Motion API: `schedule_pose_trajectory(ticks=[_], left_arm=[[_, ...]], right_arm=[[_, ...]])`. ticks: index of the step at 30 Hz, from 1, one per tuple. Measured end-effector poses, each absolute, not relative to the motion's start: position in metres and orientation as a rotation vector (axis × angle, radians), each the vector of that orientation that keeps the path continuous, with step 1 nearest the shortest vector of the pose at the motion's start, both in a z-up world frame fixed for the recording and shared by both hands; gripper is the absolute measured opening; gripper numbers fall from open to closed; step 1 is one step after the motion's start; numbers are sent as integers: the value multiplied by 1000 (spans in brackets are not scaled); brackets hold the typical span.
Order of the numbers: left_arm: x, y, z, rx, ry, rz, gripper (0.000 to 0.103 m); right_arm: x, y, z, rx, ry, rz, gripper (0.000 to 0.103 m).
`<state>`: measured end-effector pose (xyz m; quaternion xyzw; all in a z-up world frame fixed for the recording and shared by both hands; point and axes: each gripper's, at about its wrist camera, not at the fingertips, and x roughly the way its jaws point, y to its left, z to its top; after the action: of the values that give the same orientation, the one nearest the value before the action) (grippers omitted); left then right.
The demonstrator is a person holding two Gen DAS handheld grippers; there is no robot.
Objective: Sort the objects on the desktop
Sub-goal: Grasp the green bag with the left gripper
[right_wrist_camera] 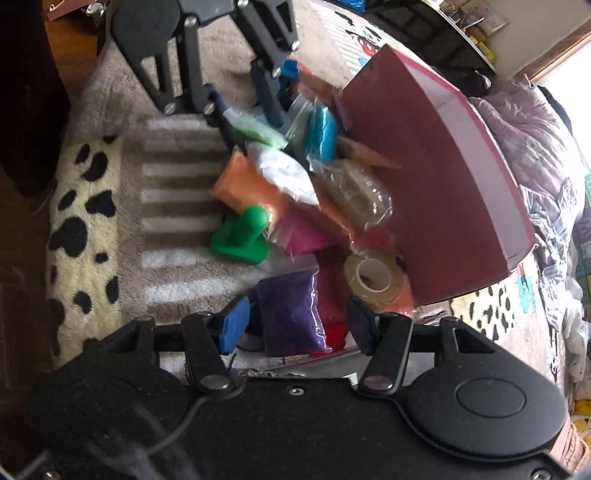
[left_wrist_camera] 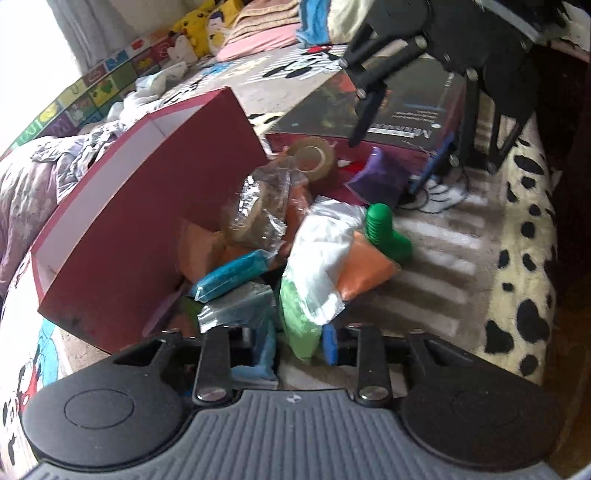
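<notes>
A pile of small bags of coloured clay lies on a blanket beside a dark red box (left_wrist_camera: 155, 206) tipped on its side. My left gripper (left_wrist_camera: 295, 350) stands open around a light green bag (left_wrist_camera: 299, 325), with a blue bag (left_wrist_camera: 232, 277) and a white bag (left_wrist_camera: 321, 251) just beyond. My right gripper (right_wrist_camera: 295, 325) is open around a purple bag (right_wrist_camera: 291, 314). A green plastic piece (right_wrist_camera: 243, 236), an orange bag (right_wrist_camera: 247, 184) and a tape roll (right_wrist_camera: 373, 277) lie between the two grippers. A wrapped tape roll (left_wrist_camera: 255, 214) lies against the box.
A dark book-like box (left_wrist_camera: 388, 110) lies behind the pile, under the right gripper. The striped and spotted blanket (right_wrist_camera: 177, 192) spreads to the side. Crumpled clothes (right_wrist_camera: 546, 147) and plush toys (left_wrist_camera: 195, 26) lie beyond the red box.
</notes>
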<state>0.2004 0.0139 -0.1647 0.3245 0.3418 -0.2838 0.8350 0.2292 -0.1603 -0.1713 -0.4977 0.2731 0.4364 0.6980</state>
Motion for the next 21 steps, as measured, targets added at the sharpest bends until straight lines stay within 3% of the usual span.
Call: schedule_pose_trajectory(ticks=[8,9,12,17,21], left_arm=[[205,15,-171,670,741,-593,23],[205,15,-171,670,743,-594,17],[205,16,-169,659,742,-598,15],[206,21,-161,625,738,-598,13],[206,24,-151,597,722,-590,13]], right_arm=[[228,-152,-191,-1189,587,982,57],[228,-151,-192,-1188,589,985,57],[236,-150,-188,-1149,631,991,57],[253,-151,-179,-1032,738,1006,41],[260,-149,-171,-992,774,1009,38]])
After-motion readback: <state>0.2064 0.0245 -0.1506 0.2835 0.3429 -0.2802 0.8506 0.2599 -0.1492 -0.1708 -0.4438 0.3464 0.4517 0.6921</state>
